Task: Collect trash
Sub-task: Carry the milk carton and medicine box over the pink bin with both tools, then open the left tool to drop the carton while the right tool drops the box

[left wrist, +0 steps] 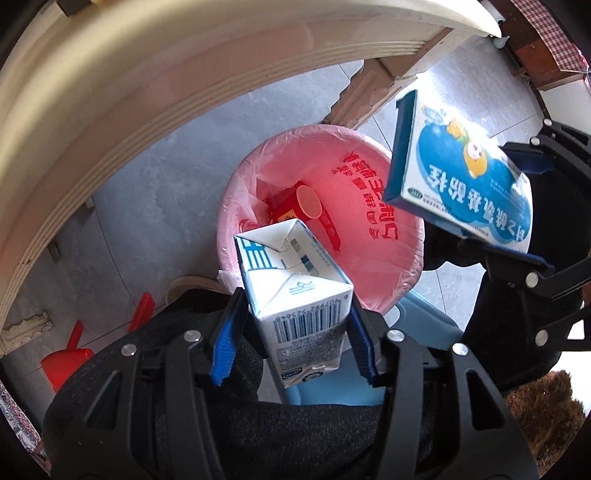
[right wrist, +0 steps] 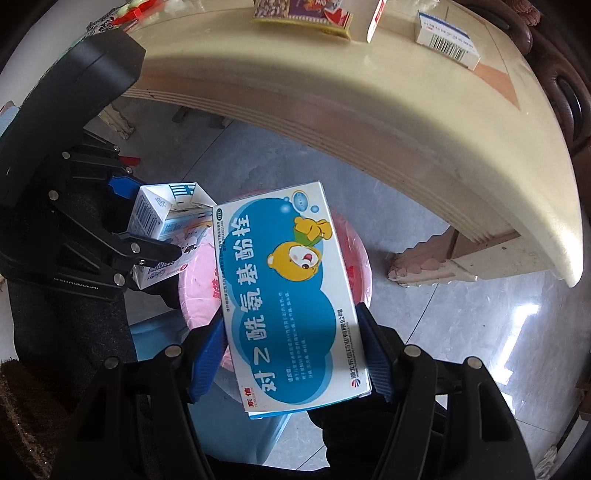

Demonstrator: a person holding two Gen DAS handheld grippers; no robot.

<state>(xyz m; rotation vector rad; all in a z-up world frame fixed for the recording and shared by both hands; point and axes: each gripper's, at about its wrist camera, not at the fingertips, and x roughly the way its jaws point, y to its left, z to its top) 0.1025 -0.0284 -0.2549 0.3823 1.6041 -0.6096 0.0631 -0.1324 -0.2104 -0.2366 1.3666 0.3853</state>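
Note:
My left gripper (left wrist: 295,308) is shut on a white and blue milk carton (left wrist: 299,291), its blue pads pressing on both sides, just above the near rim of a bin lined with a pink bag (left wrist: 402,266). Red packaging (left wrist: 291,206) lies inside the bin. To the right, my right gripper (left wrist: 517,210) is shut on a flat blue and white medicine box (left wrist: 461,184) over the bin's right edge. In the right wrist view this box (right wrist: 291,295) fills the space between the right gripper's (right wrist: 291,321) pads and hides most of the bin (right wrist: 195,291). The left gripper (right wrist: 147,218) with the carton (right wrist: 162,218) is on the left.
A cream table (right wrist: 369,110) curves over the bin, with a carved leg (left wrist: 369,96) behind it. Small boxes (right wrist: 447,37) and a packet (right wrist: 303,14) lie on the tabletop. A red dustpan (left wrist: 66,362) stands at the left. A light blue stool (left wrist: 417,325) and a person's dark-clad knee (left wrist: 166,369) are near me.

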